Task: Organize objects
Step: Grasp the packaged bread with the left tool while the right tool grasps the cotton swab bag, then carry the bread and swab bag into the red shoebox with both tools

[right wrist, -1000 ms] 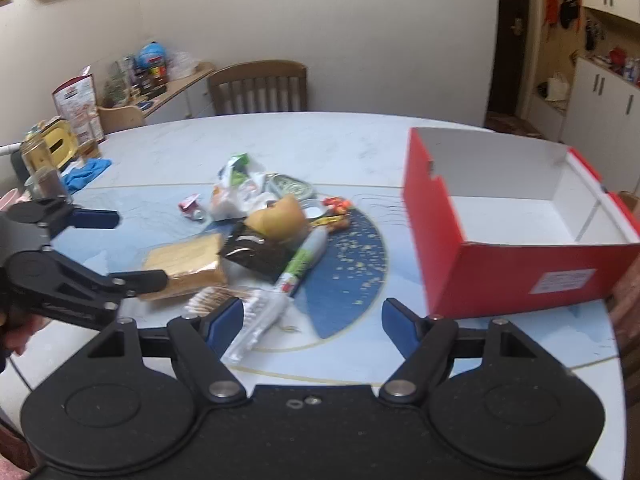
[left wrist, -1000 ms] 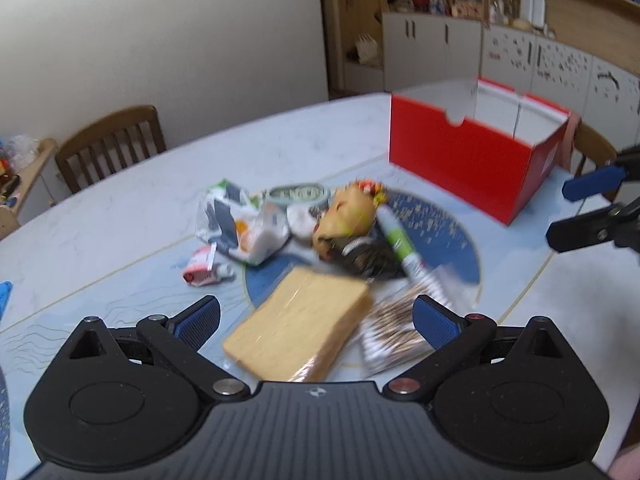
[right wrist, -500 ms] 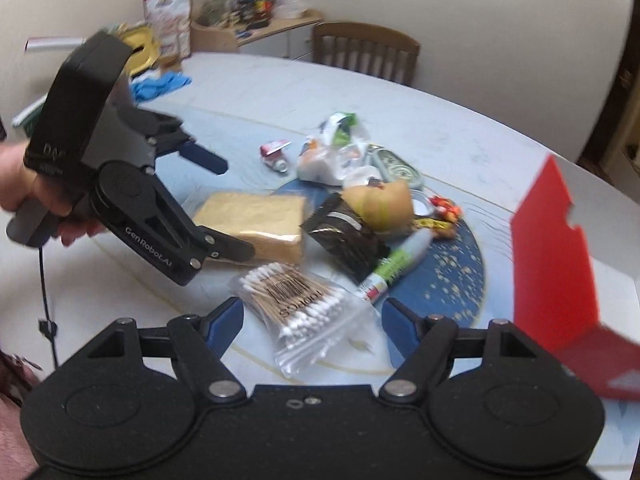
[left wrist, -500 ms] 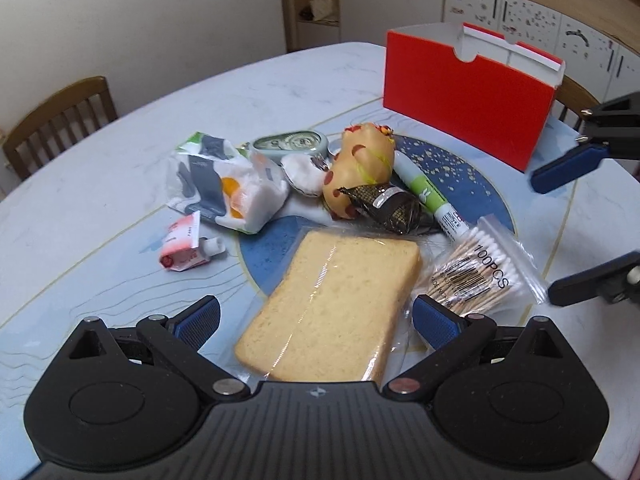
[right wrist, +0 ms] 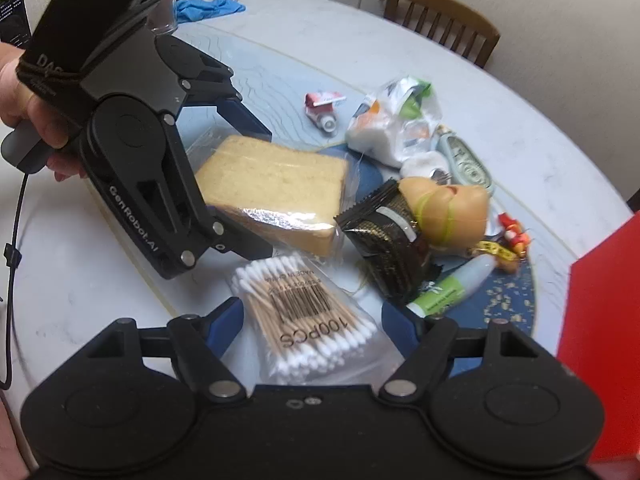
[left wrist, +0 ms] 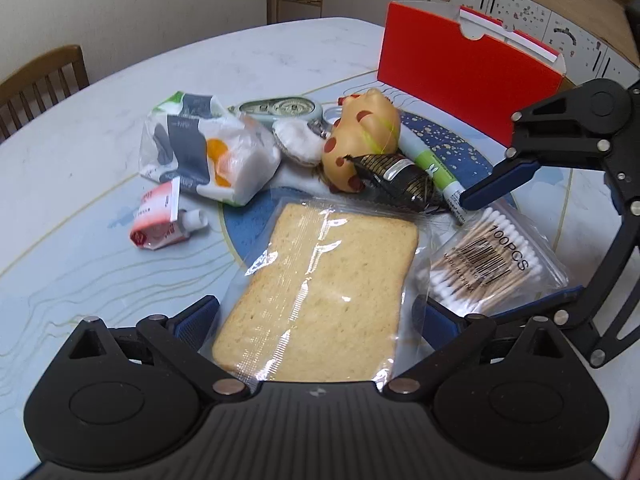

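A wrapped slice of bread (left wrist: 328, 292) lies at the near side of a pile on the round table. My left gripper (left wrist: 318, 318) is open, its blue fingers on either side of the bread's near end; in the right wrist view the left gripper (right wrist: 256, 184) straddles the bread (right wrist: 280, 176). Just right of it lies a clear bag of cotton swabs (left wrist: 488, 264). My right gripper (right wrist: 314, 320) is open around that bag (right wrist: 308, 312). An open red box (left wrist: 464, 76) stands behind the pile.
The pile also holds a spotted yellow toy (left wrist: 360, 140), a black packet (left wrist: 396, 178), a green-and-white tube (left wrist: 432, 164), a white snack bag (left wrist: 204, 152), a small red sachet (left wrist: 160, 224) and a pale green tape dispenser (left wrist: 280, 108). A wooden chair (right wrist: 440, 20) stands beyond the table.
Both grippers have come down and forward onto the pile. The left now straddles the bread, the right swung left from the red box to the swab bag. Both stay open.
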`<action>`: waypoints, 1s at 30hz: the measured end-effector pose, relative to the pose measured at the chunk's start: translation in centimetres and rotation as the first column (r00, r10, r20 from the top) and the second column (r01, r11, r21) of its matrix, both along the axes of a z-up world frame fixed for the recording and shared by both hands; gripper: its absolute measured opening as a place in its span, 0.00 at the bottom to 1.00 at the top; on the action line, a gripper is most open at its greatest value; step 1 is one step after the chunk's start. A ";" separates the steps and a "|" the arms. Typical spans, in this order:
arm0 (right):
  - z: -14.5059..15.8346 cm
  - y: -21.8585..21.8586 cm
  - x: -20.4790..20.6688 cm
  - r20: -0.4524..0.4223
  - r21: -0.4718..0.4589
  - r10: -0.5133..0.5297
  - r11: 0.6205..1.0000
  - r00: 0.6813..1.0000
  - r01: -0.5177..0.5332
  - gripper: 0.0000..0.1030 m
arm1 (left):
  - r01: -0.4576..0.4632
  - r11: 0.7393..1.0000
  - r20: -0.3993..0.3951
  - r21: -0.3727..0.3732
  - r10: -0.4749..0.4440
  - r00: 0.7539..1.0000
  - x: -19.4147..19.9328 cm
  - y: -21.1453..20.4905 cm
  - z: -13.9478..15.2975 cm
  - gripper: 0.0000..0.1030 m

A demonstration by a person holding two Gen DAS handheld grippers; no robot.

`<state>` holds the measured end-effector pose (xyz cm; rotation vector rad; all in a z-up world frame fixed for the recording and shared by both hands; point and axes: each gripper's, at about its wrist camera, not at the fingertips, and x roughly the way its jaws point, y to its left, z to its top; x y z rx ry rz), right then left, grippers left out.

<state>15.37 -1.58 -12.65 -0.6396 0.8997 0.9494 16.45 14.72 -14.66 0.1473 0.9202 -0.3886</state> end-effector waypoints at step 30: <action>4.0 -4.3 -0.2 -0.137 0.157 -0.101 0.980 0.985 0.122 0.33 | -0.215 0.976 0.067 -0.021 0.216 0.974 -5.8 -2.0 5.2 0.79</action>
